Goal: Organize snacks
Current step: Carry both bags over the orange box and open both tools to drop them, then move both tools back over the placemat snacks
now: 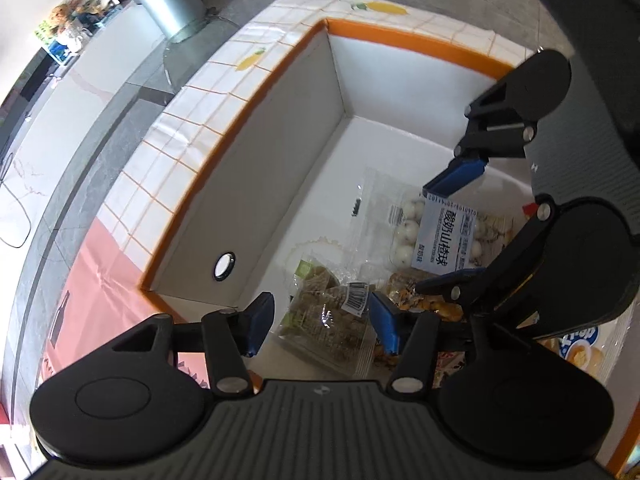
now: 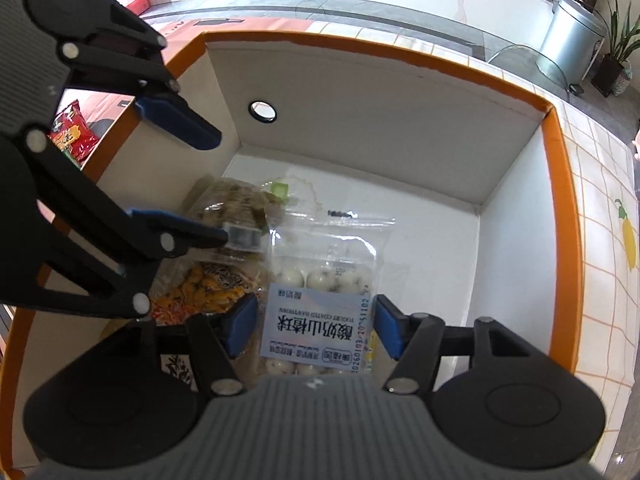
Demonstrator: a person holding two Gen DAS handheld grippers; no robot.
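An orange-rimmed box [image 1: 400,38] with white inner walls is seen standing on a counter [image 1: 224,108] covered by a checked cloth. Inside it, on the floor near one corner, several snack packets are gathered. The left tongs [image 1: 322,322] are held pointing down into the box with their blue pads apart; a clear bag of brownish-green snacks [image 1: 320,316] lies between them, and no pressing of the pads on it can be seen. The right tongs [image 2: 314,330] are likewise apart, either side of a clear pack of white coated balls [image 2: 320,308] bearing a pale blue label; the pads stand just clear of its edges. A packet of orange snacks [image 2: 200,292] is wedged beside these two. Outside the box, a red packet [image 2: 74,134] is visible beyond its wall.
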